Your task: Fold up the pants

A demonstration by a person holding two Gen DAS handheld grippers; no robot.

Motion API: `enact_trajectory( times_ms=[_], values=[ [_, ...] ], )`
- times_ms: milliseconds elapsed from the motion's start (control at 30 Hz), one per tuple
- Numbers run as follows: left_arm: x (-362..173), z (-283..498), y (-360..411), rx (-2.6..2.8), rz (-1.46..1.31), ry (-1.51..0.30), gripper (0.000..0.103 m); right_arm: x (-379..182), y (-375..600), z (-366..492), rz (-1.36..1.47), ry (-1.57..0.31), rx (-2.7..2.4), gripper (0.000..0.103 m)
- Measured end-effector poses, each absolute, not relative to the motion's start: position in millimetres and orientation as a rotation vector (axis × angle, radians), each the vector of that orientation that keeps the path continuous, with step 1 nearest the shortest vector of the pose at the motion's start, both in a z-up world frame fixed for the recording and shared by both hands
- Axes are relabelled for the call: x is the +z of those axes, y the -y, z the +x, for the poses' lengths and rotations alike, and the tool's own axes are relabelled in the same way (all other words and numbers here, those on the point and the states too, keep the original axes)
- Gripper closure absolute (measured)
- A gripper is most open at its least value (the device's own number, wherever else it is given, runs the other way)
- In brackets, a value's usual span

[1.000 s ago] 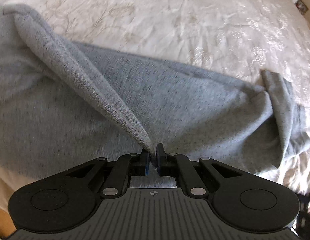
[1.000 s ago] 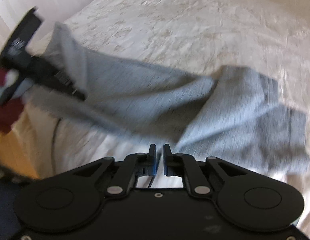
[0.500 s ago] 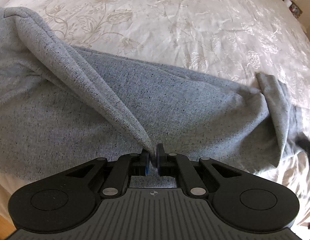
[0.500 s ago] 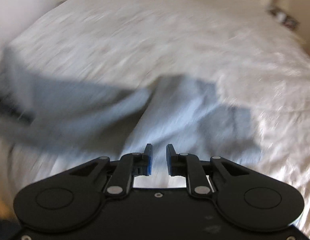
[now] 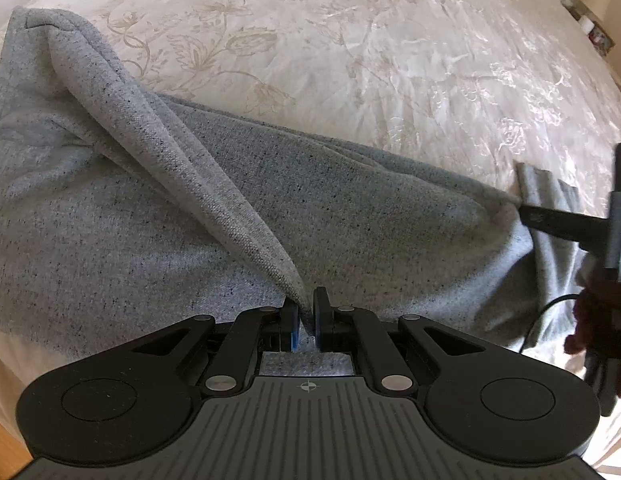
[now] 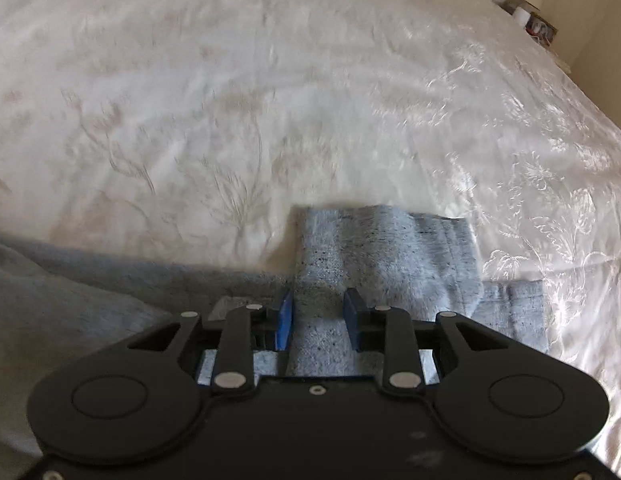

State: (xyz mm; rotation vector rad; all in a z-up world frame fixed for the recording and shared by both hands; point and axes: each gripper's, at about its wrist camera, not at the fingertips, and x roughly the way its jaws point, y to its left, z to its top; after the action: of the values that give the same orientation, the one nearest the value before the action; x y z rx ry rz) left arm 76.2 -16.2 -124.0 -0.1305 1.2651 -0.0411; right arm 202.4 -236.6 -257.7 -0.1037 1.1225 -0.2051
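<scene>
Grey knit pants [image 5: 390, 216] are lying on an embroidered cream bed [image 5: 350, 40]; the left gripper [image 5: 305, 312] is pinching a ridged fold of them, while the right gripper's [image 6: 317, 312] jaws are opening over the cuff.

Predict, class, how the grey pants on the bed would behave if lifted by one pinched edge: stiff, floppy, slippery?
Probably floppy: where the left gripper pinches the grey pants, the cloth rises in a soft ridge and sags away. Likely not slippery: the knit looks coarse and speckled. They may drag and bunch on the bedspread, as the crumpled end near the right gripper suggests.

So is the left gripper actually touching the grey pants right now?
Touching. The left wrist view shows the left gripper pinching a raised fold of the grey pants.
</scene>
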Motion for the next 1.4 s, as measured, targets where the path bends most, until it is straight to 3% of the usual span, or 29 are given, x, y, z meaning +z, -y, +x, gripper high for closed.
enact_trajectory(
  times_ms=[67,100,167,400,667,1033,1200,1400],
  values=[
    [-121.4,77.5,16.7,-0.037,-0.135,-1.259,0.096,-264.0,236.9,205.0,-0.15,-1.132,-0.197,0.084],
    [-118.8,78.3,15.8,-0.036,-0.14,-1.251,0.096,-263.0,240.0,206.2,-0.139,-1.134,-0.182,0.102],
    [-105.0,80.0,13.9,-0.033,-0.156,-1.206,0.097,-247.5,253.5,205.3,-0.063,-1.11,-0.176,0.101],
    [-58.1,60.2,21.1,-0.074,-0.106,-0.987,0.097,-144.3,340.0,136.5,0.251,-0.756,-0.219,0.1],
    [-127.3,46.2,42.2,-0.056,-0.082,-1.225,0.1,-232.0,405.6,69.3,0.431,-1.04,-0.401,0.1],
    [-109.8,45.8,58.6,-0.058,0.01,-1.145,0.099,-200.0,414.1,60.0,0.423,-0.868,-0.325,0.102],
    [-113.0,43.7,57.7,-0.018,0.011,-1.166,0.099,-230.5,434.0,63.8,0.461,-1.025,-0.415,0.101],
    [-105.8,37.8,36.5,0.052,-0.016,-1.173,0.099,-204.3,422.8,55.1,0.4,-0.928,-0.219,0.089]
  ],
)
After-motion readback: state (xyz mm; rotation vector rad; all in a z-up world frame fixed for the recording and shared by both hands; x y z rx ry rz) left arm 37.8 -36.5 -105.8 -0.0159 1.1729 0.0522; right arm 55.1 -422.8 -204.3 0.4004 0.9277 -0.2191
